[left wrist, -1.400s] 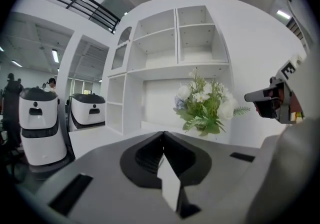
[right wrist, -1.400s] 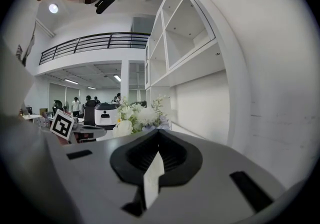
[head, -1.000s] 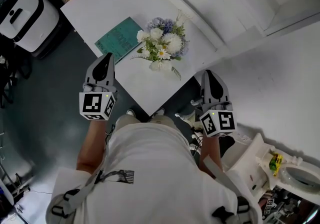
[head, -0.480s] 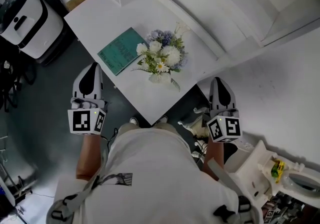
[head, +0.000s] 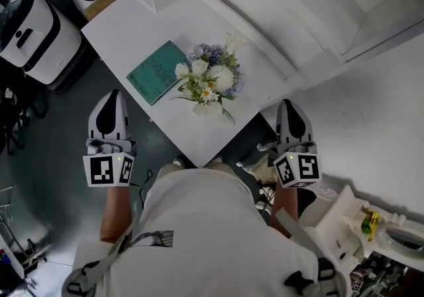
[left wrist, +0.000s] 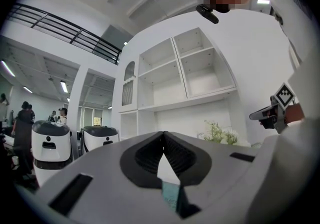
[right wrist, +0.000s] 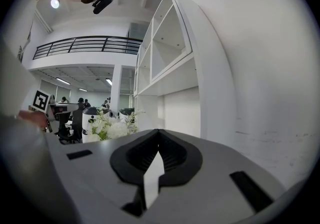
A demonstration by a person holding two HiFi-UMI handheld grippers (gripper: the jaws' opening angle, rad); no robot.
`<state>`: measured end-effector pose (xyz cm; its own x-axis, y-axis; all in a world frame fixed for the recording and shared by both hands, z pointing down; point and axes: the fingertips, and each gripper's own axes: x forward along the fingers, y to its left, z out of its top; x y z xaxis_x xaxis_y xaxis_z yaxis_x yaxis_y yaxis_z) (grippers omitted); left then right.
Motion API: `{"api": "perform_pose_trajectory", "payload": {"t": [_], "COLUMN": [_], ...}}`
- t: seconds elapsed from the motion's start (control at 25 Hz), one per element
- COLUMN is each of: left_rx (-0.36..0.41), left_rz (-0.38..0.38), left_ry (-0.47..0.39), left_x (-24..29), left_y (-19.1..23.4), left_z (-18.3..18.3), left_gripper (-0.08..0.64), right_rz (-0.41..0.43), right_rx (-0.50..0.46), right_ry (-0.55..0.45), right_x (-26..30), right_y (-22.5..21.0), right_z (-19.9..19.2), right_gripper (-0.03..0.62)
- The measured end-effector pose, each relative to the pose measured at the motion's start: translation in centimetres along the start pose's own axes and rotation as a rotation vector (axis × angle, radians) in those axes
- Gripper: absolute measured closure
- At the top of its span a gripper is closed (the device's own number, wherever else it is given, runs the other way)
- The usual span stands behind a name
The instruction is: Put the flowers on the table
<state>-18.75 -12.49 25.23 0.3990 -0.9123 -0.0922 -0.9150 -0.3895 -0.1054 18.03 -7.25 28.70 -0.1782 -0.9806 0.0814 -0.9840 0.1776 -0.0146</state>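
On the white table (head: 165,17), flowers (head: 209,80) beside a teal book (head: 156,71); left hand-held gripper (head: 109,95) and right hand-held gripper (head: 290,103) clenched, empty

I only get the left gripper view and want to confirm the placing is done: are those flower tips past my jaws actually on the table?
Observer: Yes, the head view shows the flowers resting on the white table, near its front corner, nothing gripping them.
Operator: The teal sliver under my jaws?
Observer: A teal book lying flat beside the flowers.
Operator: And the right gripper?
Observer: Shut, nothing between its jaws.
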Motion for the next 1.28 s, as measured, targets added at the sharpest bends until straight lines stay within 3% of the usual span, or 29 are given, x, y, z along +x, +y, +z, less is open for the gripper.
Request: {"api": "perform_pose_trajectory", "payload": {"t": [1.28], "left_rx": [-0.05], "left_rz": [-0.038], "left_ry": [-0.006], "left_x": [1.8], "left_y": [-1.0], "left_z": [-0.7], "left_gripper": [0.545], "right_rz": [-0.016], "right_rx": [-0.016], "right_ry": [-0.008], "right_x": [0.9], "right_y": [0.5], "right_z": [0.2], "right_gripper": [0.581]}}
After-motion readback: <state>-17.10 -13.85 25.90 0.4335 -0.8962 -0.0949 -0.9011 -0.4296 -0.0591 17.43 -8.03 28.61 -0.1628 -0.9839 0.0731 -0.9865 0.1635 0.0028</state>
